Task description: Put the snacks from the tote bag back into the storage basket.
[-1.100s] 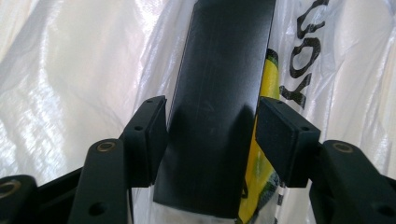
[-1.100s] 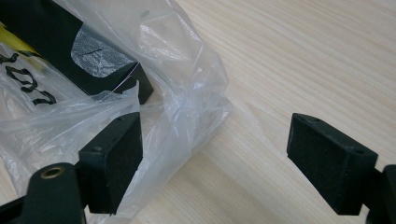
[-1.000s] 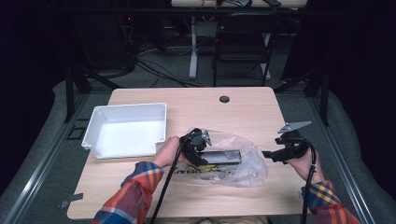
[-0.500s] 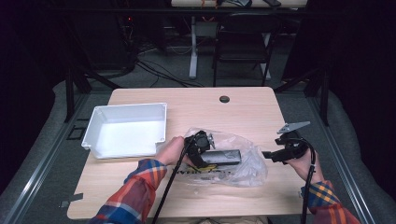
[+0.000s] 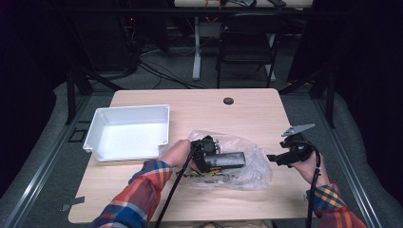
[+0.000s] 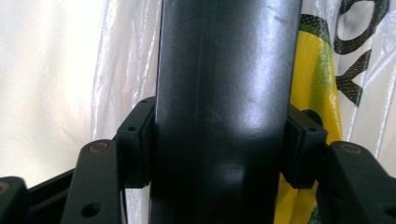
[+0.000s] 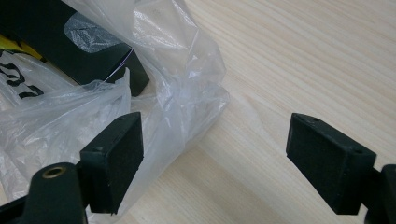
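A long black box (image 5: 227,160) lies level over a crumpled clear plastic bag (image 5: 252,173) on the wooden table (image 5: 247,118). My left gripper (image 5: 209,160) is shut on the box's left end. In the left gripper view both pads (image 6: 135,140) press the sides of the box (image 6: 224,102), with the bag's yellow and black print (image 6: 313,79) behind it. My right gripper (image 5: 272,158) is open at the bag's right edge. In the right gripper view (image 7: 215,154) a fold of the bag (image 7: 177,93) lies by the left pad (image 7: 116,158) and bare wood between the jaws.
A white tray (image 5: 133,108) stands at the table's left, close to the left hand. A dark round grommet (image 5: 228,100) sits near the far edge. Chair legs and cables lie on the floor beyond the table.
My left gripper, with the black box in it, has sunk a little and edged right onto the bag. The right gripper has stayed where it was.
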### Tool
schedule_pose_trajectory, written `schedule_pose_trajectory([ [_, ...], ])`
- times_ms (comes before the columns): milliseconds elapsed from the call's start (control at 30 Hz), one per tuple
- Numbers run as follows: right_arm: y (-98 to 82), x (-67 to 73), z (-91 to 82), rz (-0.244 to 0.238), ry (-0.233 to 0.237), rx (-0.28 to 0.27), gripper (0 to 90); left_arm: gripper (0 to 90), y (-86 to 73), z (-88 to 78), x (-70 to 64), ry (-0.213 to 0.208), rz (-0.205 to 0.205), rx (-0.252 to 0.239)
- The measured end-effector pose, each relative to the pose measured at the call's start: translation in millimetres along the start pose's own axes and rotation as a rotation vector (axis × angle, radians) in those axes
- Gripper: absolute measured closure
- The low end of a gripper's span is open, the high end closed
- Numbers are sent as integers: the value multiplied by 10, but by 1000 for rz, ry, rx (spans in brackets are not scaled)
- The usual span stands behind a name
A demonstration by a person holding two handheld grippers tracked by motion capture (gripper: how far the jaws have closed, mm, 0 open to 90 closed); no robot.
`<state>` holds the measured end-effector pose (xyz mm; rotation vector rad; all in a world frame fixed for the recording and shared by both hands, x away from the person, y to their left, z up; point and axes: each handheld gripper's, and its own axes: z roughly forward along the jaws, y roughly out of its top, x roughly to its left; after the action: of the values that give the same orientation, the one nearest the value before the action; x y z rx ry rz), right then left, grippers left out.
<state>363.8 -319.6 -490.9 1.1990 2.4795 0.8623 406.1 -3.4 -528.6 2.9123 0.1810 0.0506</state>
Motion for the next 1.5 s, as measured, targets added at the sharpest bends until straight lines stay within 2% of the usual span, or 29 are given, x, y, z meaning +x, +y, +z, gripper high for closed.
schedule_pose_trajectory([
  [167,1,4,4,1,-1,5,183,409,16,21,-14,3,10,18],
  [200,1,4,4,1,-1,5,183,411,25,18,-5,-18,11,30],
  [233,2,4,2,0,-1,5,183,412,26,28,-16,-1,6,26],
  [267,2,5,2,0,-2,6,183,415,24,27,-14,-5,11,25],
  [300,0,3,3,0,-1,2,183,418,26,14,7,-39,18,34],
  [333,0,1,1,-1,-1,2,184,422,18,23,-10,-4,19,22],
  [500,-1,-8,-3,-3,3,4,184,429,11,-8,-2,-29,33,20],
  [567,-6,-5,-2,4,-4,-5,184,431,3,-21,-9,-14,33,6],
  [867,-4,-19,-16,6,-6,-6,184,430,-24,-273,8,-8,21,-33],
  [1067,-5,-23,-18,9,-5,-4,184,430,-13,-384,5,-4,38,-38],
  [1100,-6,-24,-18,10,-5,-3,184,430,-13,-397,-2,-7,27,-45],
  [1367,-11,-38,-19,9,-7,-6,184,430,48,-588,-27,-14,51,-57],
  [1500,-13,-39,-20,17,-15,-1,184,430,75,-695,-41,0,66,-65],
])
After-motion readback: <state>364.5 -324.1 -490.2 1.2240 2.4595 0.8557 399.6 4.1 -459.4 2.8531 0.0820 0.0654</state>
